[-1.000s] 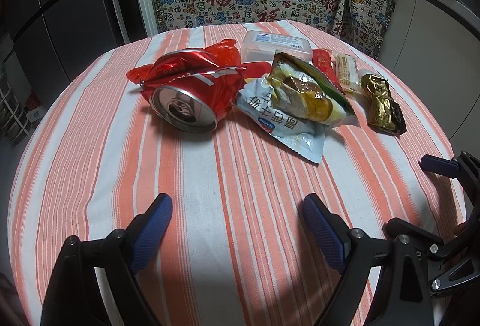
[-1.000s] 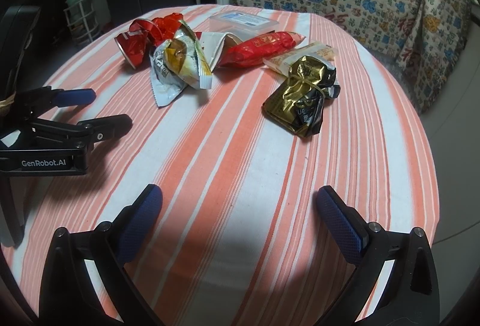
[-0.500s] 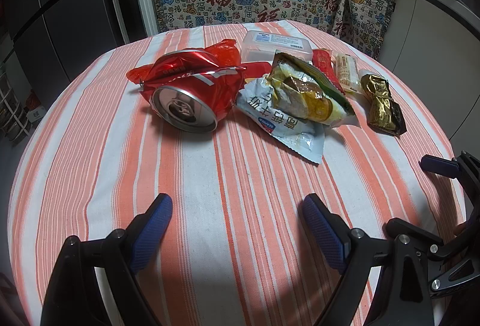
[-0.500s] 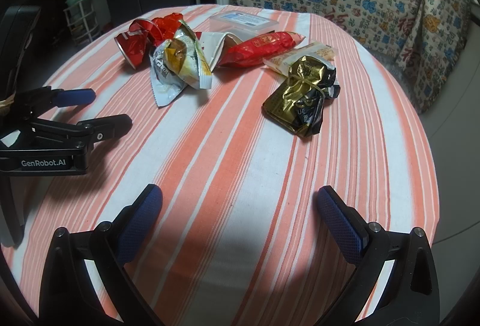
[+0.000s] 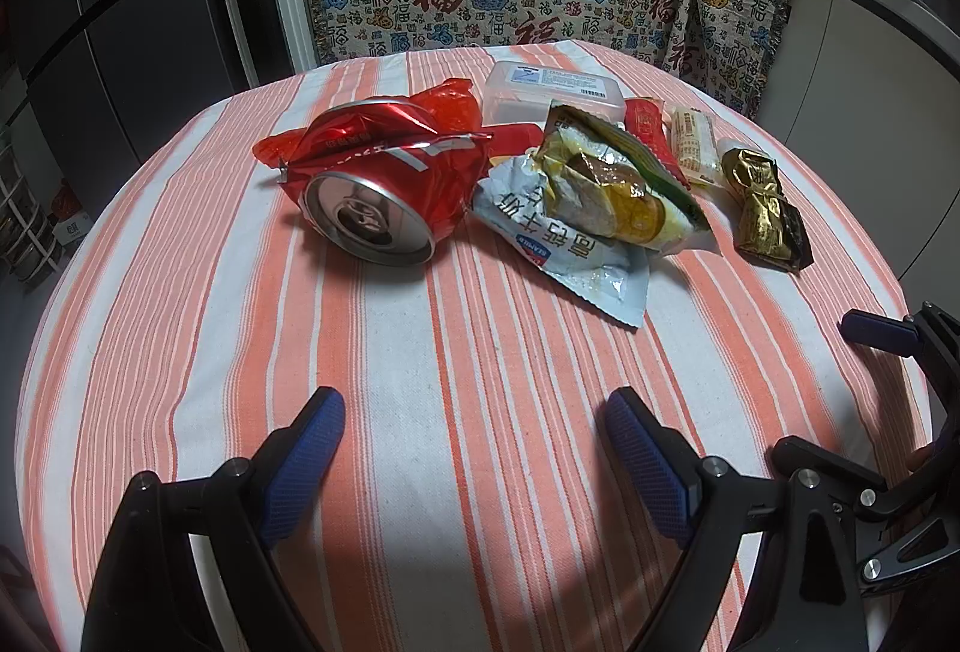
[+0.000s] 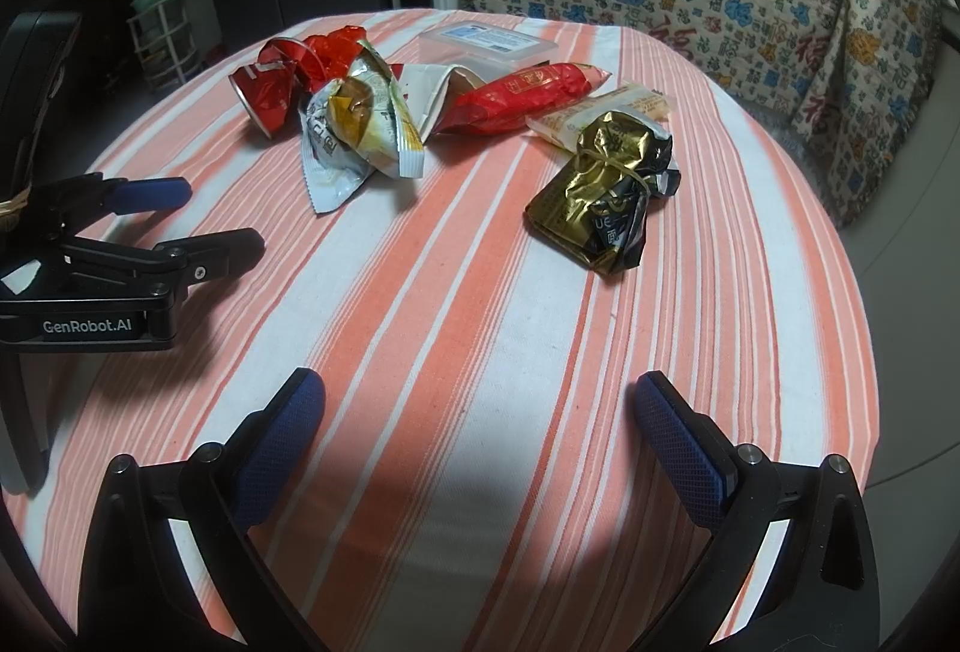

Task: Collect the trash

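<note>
My left gripper [image 5: 471,415] stands wide with nothing between its blue pads, hovering over bare striped tablecloth [image 5: 384,352] at the near side of the round table. My right gripper [image 6: 480,406] is spread just as wide and also empty, over the cloth beside it; from its camera I see the left gripper [image 6: 198,217] side-on at the left edge. The trash lies in a cluster towards the far side of the table, well apart from both grippers. Nearest my left gripper is a crushed red can [image 5: 384,190] lying on its side, its open top facing me. Touching it on the right is a heap of crumpled snack wrappers [image 5: 600,196], with a clear plastic box [image 5: 552,85] behind them. A red sausage-shaped packet [image 6: 522,97] and a pale wrapped snack [image 6: 606,112] lie further right, and a crumpled gold wrapper [image 6: 606,190] sits nearest my right gripper.
</note>
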{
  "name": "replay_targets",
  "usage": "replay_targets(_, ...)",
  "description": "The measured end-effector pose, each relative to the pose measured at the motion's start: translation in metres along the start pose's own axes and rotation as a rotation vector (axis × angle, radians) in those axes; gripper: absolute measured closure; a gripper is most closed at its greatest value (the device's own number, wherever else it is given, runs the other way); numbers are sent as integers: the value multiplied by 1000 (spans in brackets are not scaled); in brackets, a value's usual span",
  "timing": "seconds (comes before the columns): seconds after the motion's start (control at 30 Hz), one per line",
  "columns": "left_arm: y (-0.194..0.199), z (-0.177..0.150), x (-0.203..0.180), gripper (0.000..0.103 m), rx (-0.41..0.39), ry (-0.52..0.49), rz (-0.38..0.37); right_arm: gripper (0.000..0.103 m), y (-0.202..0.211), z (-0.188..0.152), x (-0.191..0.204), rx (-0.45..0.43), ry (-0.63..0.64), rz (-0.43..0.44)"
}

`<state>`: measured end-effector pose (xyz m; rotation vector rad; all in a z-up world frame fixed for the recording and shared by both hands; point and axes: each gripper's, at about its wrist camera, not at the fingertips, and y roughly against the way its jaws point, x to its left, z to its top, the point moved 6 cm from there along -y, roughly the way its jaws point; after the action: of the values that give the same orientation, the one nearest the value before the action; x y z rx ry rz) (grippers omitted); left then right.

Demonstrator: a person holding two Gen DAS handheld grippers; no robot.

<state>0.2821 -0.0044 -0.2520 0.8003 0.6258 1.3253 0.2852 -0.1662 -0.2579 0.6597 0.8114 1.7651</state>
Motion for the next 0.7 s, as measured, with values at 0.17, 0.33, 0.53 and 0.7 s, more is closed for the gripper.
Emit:
replay_targets(0.17,0,0,1,12,0,0,-1,0,0,0,0,0,0,1)
replay_targets(0.33,0,0,2,12,0,-1,-1,0,0,0,0,0,1,1)
replay_targets(0.53,0,0,0,12,0,1,-3,0,0,0,0,1,4,5)
replay_targets(0.7,0,1,-2,6,21,1,-13,0,-1,0,0,1,4,7)
